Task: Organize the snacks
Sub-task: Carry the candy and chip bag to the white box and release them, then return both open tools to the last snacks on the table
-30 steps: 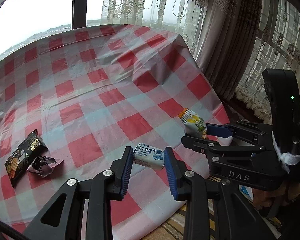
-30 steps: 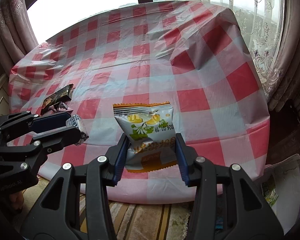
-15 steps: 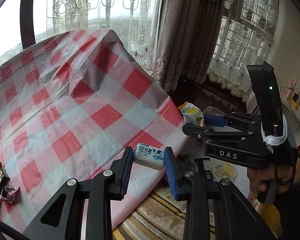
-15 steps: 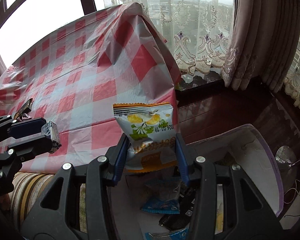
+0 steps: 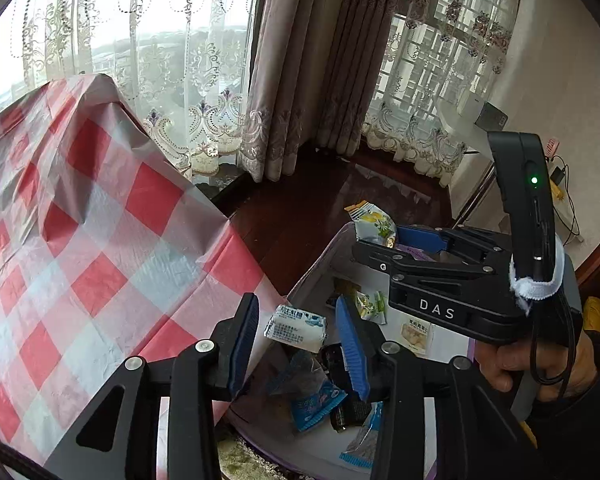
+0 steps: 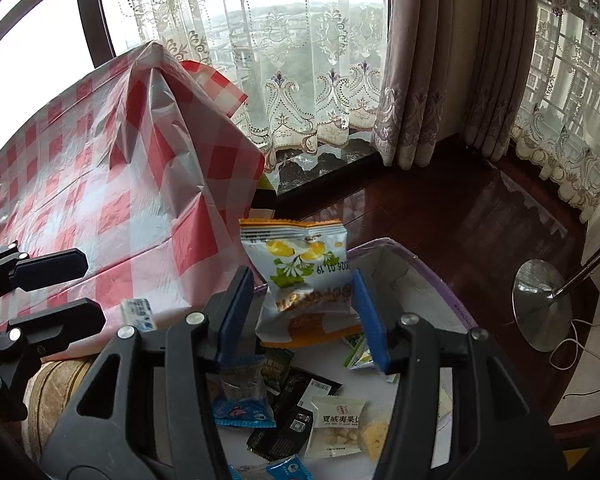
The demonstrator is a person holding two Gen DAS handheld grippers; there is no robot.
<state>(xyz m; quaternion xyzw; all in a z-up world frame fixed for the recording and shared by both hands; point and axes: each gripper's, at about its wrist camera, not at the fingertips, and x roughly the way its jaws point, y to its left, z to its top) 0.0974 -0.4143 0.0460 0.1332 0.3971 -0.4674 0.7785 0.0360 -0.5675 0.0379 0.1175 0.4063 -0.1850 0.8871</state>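
Claws (image 5: 296, 336) (image 6: 304, 316) just widened over bin rim (image 6: 440, 280); white packet (image 5: 296, 323), lemon packet (image 6: 300, 276) seemingly loose between.

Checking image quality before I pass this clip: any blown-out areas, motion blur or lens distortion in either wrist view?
Left wrist view: the window glares white, the small white packet is slightly soft, and the curtains bow from fisheye. Right wrist view: the top-left pane is blown out, while the lemon packet is sharp enough to read its date.
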